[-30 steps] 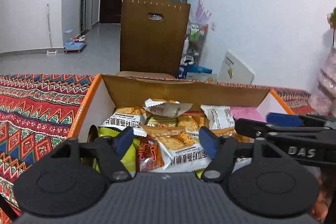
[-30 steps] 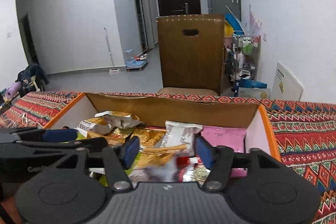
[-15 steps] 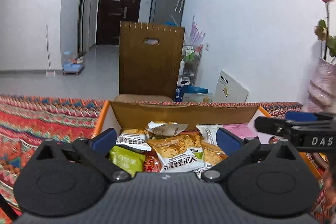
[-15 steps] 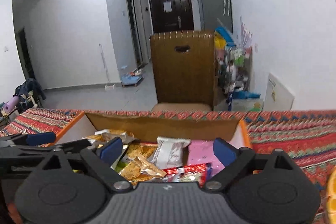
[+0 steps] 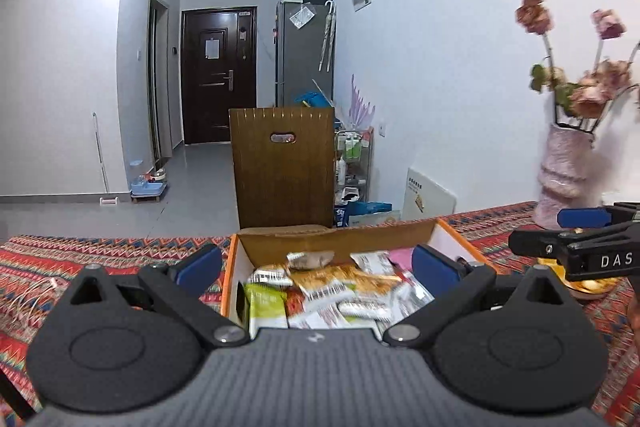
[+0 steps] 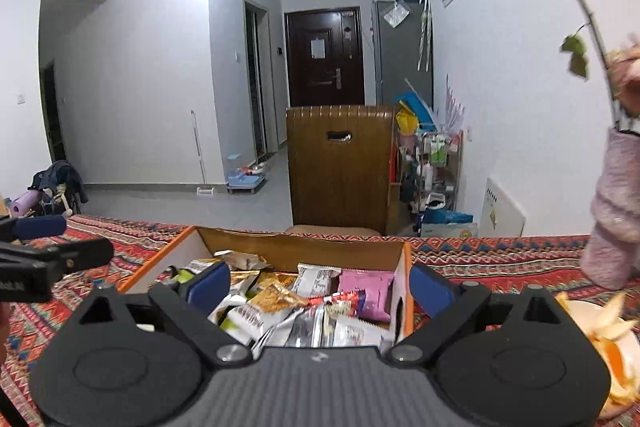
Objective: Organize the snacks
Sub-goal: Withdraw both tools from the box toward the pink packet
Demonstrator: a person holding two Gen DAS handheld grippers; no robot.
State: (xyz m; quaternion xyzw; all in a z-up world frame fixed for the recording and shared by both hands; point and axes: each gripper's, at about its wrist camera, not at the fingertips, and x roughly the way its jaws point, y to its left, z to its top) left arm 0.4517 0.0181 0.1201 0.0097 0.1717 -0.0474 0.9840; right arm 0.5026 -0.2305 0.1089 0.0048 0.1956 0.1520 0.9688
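Observation:
An orange-rimmed cardboard box (image 5: 340,239) (image 6: 304,253) sits on the patterned tablecloth, filled with several snack packets: a green one (image 5: 266,303), a pink one (image 6: 366,291), golden (image 6: 276,297) and white ones. My left gripper (image 5: 316,265) hovers above and short of the box, open wide, nothing between its blue pads. My right gripper (image 6: 320,287) hangs beside it on the right, its jaws still opening and holding nothing. Each gripper shows at the edge of the other's view: the right (image 5: 560,231), the left (image 6: 44,243).
A pink vase of dried flowers (image 5: 564,171) (image 6: 616,203) stands at the right of the table. A plate with orange peel (image 6: 604,347) lies near the right gripper. Past the table's far edge is a wooden chair back (image 5: 284,167). The tablecloth (image 5: 80,259) stretches left of the box.
Both grippers have drawn back and risen away from the box. Their jaws have spread much wider, and the packets that lay between the pads now rest in the box.

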